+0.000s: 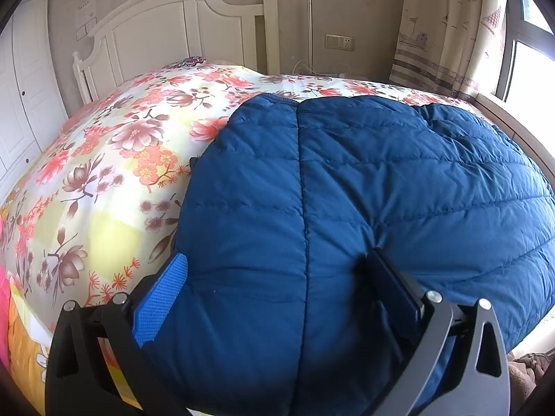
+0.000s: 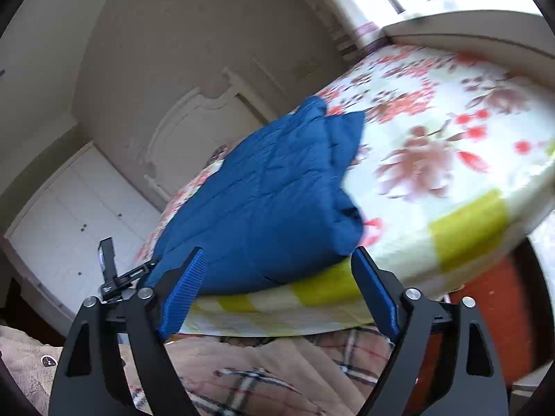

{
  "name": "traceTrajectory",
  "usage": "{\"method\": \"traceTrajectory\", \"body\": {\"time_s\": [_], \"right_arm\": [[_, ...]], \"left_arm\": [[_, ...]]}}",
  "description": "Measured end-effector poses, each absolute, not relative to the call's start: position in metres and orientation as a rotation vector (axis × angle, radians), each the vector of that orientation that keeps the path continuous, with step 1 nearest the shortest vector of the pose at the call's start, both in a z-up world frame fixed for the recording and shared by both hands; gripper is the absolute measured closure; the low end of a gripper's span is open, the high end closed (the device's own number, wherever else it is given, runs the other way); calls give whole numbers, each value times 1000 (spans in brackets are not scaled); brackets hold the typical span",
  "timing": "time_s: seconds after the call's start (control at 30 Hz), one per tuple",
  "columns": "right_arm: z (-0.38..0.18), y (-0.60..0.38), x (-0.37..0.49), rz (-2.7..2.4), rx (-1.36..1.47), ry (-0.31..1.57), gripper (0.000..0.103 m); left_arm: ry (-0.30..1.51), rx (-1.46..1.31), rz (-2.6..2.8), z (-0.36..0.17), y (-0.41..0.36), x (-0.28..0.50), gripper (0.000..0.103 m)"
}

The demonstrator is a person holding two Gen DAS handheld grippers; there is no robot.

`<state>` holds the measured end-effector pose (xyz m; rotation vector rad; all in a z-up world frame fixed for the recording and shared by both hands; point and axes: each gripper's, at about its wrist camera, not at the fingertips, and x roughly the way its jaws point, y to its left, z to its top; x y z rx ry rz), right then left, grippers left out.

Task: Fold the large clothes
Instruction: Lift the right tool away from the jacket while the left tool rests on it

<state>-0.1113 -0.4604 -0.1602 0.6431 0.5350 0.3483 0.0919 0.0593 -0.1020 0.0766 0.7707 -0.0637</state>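
A blue quilted down jacket (image 1: 347,187) lies on the floral bedspread (image 1: 114,159). My left gripper (image 1: 277,270) has its fingers spread wide, with the thick near edge of the jacket bulging between the blue pads; the right finger presses into the fabric. In the right wrist view the jacket (image 2: 263,201) lies folded in a bundle near the bed's edge. My right gripper (image 2: 277,277) is open and empty, just in front of the jacket's near edge and apart from it. The left gripper's hardware (image 2: 111,270) shows at the jacket's left end.
A white headboard (image 1: 173,31) and white wardrobe doors (image 1: 20,79) stand behind the bed. A curtain (image 1: 444,24) and window are at the right. A plaid blanket (image 2: 277,374) lies below the bed's edge. The bedspread (image 2: 451,145) stretches right of the jacket.
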Motion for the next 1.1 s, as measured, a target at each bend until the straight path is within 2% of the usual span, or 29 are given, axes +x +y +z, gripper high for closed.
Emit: {"method": "traceTrajectory", "body": {"time_s": [0.17,0.47,0.53,0.63,0.7,0.8,0.83,0.87,0.9,0.93,0.97,1.1], "right_arm": [[-167,-450,-97,321,636,602,21],[-167,-442,-78,387,660,604,22],[-163,-436,-60,374,691,638,20],[-154,-423,-36,311,711,682,7],[-146,-409,-18,235,682,740,6],[-146,-405,-2,175,743,731,7],[-146,-405,1,168,756,724,9],[-147,-408,1,158,784,688,22],[-148,-411,0,158,797,664,39],[-148,-415,-4,186,822,612,43],[-149,-419,-8,199,837,580,52],[-147,-418,-23,213,795,517,63]], "left_arm": [[767,74,-70,-102,61,91,2],[760,72,-68,-102,61,91,2],[760,73,-67,-103,61,91,2],[757,72,-68,-103,61,92,2],[755,72,-65,-103,60,91,2],[750,72,-68,-103,60,90,2],[750,70,-68,-103,61,90,2],[749,69,-68,-103,60,89,2],[748,68,-69,-103,60,88,2],[747,66,-72,-103,60,88,2],[748,65,-73,-102,59,88,2],[762,73,-66,-101,56,87,2]]}}
